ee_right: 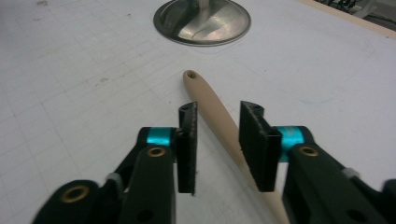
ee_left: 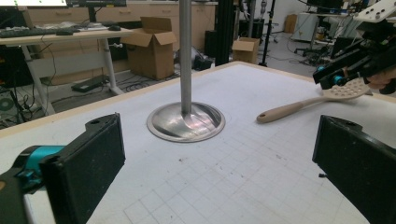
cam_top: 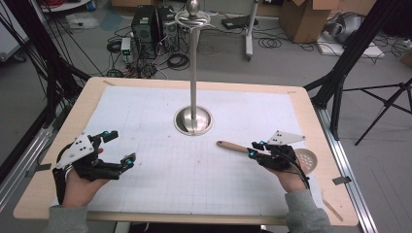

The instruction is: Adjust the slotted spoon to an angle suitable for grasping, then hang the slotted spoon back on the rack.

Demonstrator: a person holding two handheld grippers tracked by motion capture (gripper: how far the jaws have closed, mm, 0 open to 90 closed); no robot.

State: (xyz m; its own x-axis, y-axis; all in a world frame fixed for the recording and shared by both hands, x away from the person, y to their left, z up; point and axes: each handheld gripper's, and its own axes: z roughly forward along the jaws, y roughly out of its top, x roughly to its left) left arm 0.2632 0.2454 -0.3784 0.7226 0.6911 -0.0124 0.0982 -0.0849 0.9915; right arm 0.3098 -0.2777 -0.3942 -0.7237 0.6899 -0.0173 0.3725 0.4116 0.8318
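A slotted spatula (cam_top: 233, 146) with a beige handle lies on the white grid mat (cam_top: 160, 170) at the right, its round head (cam_top: 307, 158) toward the table's right edge. My right gripper (cam_top: 252, 149) hovers over the handle, open. In the right gripper view the handle (ee_right: 205, 95) runs between the two jaws of the right gripper (ee_right: 218, 112) with gaps beside it. My left gripper (cam_top: 122, 146) rests at the left of the mat, its jaws wide open and empty (ee_left: 217, 154). The left gripper view also shows the spatula (ee_left: 289, 109) under the right gripper (ee_left: 329, 77).
A tall steel stand rises from a round base (cam_top: 193, 120) at the mat's middle back, with a ring and knob on top (cam_top: 193, 17). Its base shows ahead of both grippers (ee_left: 187, 122) (ee_right: 203, 21). Cartons, cables and tripod legs surround the table.
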